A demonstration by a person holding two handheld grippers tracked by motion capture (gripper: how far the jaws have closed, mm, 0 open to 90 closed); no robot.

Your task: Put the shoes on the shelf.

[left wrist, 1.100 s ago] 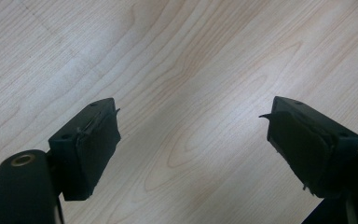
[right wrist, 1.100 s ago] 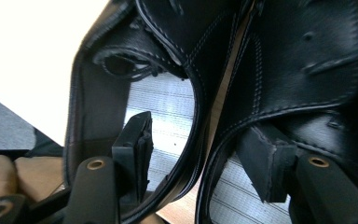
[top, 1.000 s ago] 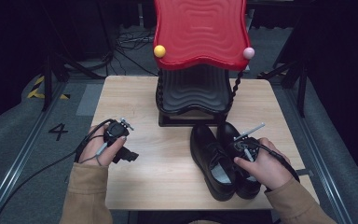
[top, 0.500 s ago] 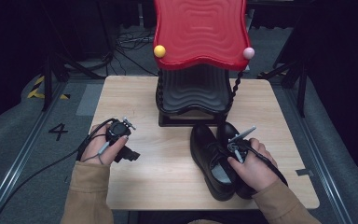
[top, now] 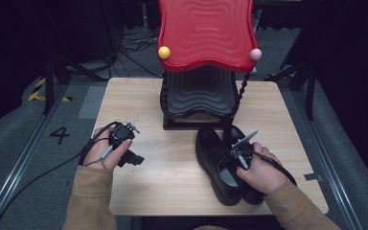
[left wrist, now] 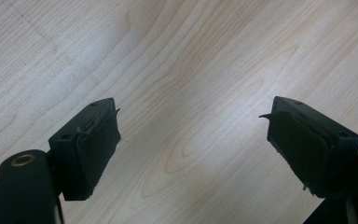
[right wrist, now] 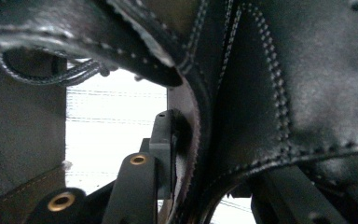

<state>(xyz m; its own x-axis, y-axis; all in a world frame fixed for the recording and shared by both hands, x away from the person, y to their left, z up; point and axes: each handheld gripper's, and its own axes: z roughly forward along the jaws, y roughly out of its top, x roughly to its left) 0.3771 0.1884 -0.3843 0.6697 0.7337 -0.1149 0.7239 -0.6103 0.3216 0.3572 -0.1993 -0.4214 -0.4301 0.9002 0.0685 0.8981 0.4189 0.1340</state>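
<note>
Black leather shoe (right wrist: 279, 88) rim pinched in right tongs (right wrist: 182, 154), left tongs (left wrist: 193, 149) wide open

two black shoes (top: 223, 163), one red rack (top: 205, 62), one table (top: 163, 177).

Table (top: 172, 182): you're working at a light wood top with clear grain, square to you, its edges set inside dark surroundings.
Stand (top: 199, 96): a black ribbed base sits at the back centre of your table, with a twisted black post rising on its right.
Red panel (top: 206, 33): a wavy red top sits over that base, hiding most of it from above.
Yellow ball (top: 164, 52): at the panel's left corner.
Pink ball (top: 255, 54): at the panel's right corner.
Floor (top: 33, 158): grey, with a "4" (top: 60, 135) marked left of your table, and yellow-black tape (top: 40, 91) farther back.
Cables (top: 134, 43): loose on the floor behind the table.
</note>
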